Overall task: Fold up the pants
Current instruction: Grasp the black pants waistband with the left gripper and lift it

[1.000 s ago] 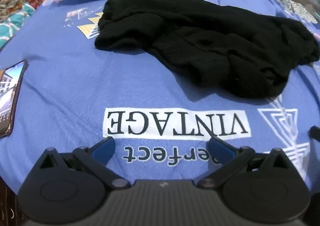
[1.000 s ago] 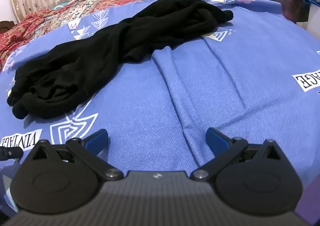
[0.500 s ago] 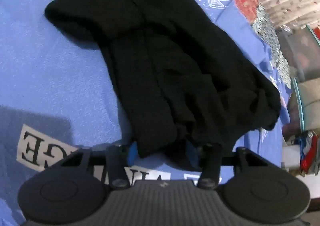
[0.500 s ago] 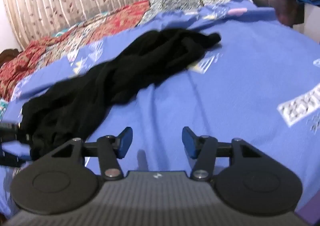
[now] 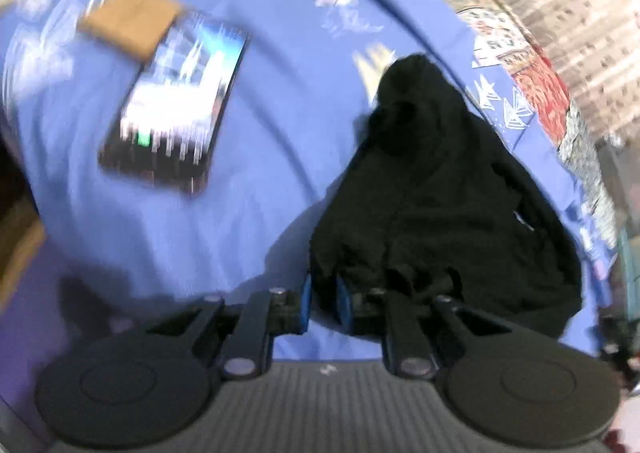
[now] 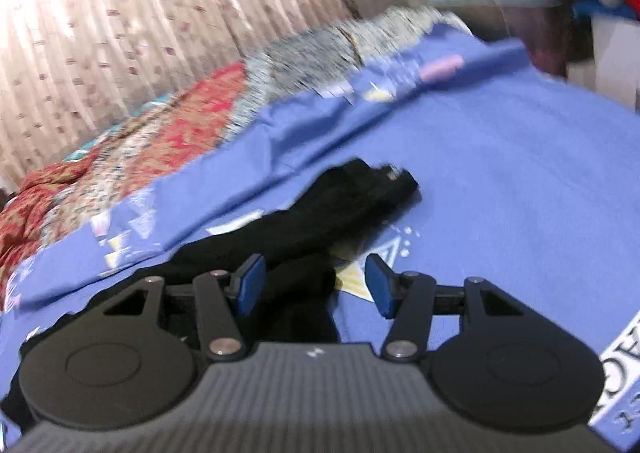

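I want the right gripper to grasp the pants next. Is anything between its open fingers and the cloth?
Nothing visible. The right gripper is open right over the black pants, with cloth already between its fingers. The left gripper is shut on the pants' other end.

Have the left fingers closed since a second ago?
Yes. The left gripper has just been closing; its fingers now pinch the pants edge above the sheet.

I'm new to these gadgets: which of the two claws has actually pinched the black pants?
The left gripper: its blue pads are shut on an edge of the black pants. The right gripper stands open, cloth lying between its pads unpressed.
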Tool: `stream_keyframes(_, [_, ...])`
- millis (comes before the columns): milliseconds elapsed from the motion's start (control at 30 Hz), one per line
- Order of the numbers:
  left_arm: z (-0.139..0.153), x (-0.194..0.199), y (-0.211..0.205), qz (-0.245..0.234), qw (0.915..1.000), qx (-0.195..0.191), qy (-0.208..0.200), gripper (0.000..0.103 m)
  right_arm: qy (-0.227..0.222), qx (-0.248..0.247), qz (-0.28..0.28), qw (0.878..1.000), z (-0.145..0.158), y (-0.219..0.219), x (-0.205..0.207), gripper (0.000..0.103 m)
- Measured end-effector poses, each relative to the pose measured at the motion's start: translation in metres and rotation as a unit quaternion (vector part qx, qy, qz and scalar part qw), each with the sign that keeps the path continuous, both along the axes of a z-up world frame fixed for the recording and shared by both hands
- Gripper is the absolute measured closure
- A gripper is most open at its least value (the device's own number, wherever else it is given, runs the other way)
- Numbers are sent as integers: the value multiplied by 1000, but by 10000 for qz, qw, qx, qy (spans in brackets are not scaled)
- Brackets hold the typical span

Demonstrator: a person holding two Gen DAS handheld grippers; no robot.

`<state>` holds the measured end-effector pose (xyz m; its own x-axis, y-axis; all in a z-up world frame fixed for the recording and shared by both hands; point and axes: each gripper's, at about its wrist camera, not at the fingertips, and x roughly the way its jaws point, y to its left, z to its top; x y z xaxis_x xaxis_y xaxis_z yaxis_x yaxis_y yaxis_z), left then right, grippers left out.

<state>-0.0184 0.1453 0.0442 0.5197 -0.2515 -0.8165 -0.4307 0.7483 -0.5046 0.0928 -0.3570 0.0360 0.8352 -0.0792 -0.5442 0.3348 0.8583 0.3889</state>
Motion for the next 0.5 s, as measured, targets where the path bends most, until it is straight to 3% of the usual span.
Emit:
stream_keyframes(200, [-1,21,-21,-256,9981,555,-20,86,285,806,-321,9958,-16,-14,-3,45])
stream_keyframes(367, [-10,21,-16,-244,9988,422,-30,82,387,1200,-281,9916,-22,-15,10,44])
stream_keyframes(500, [-23,-12,-5,-375,9989,247,-142,82,545,1337,-138,9894,-24,-14,47,41])
